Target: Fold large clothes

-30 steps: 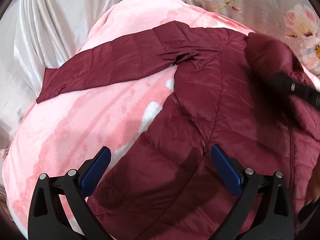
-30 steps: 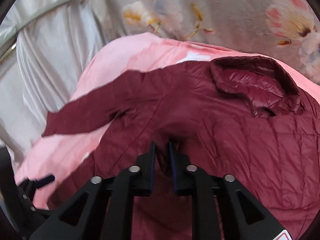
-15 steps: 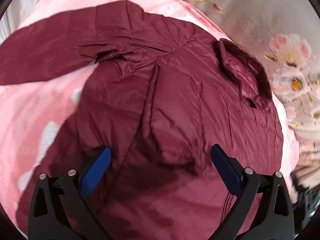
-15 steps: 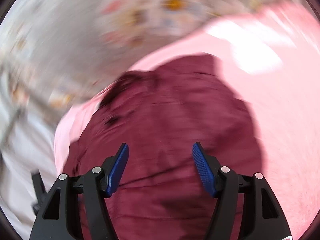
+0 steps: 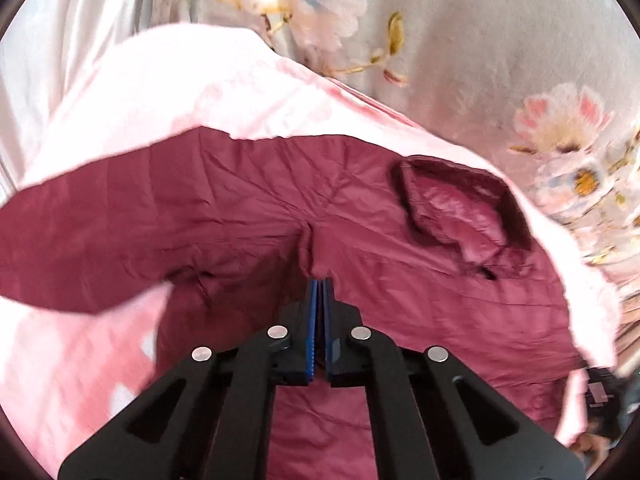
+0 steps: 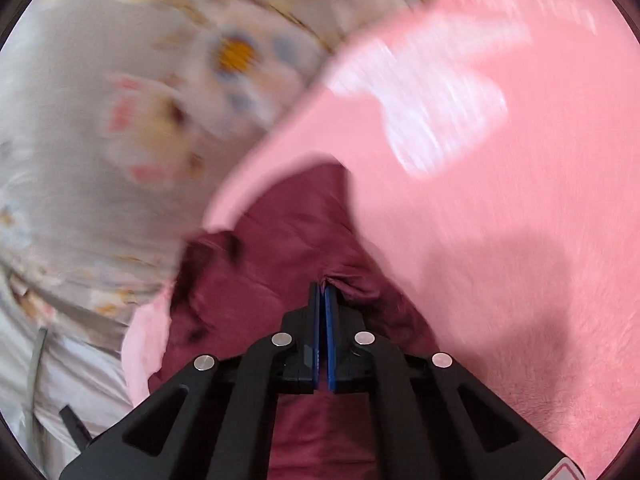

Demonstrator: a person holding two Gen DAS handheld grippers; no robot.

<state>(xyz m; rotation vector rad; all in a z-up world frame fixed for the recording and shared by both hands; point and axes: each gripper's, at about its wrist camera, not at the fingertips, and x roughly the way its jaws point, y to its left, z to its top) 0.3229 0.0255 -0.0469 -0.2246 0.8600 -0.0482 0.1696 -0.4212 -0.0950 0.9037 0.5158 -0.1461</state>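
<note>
- The dark maroon quilted puffer jacket lies spread on a fuzzy pink blanket, directly ahead of and beneath both pairs of fingers.
- Its collar sits ahead and to the right of the left gripper's fingertips; one sleeve stretches away to their left.
- The left gripper has its blue-padded fingers pressed together on a raised pinch of jacket fabric at the tips.
- The right gripper is likewise clamped on a puckered fold of the jacket, with pink blanket to the right of its fingers (this view is heavily motion-blurred).
- A grey floral bedsheet lies beyond the blanket, ahead of the left fingers; in the right view it fills the area left of the fingers.
</note>
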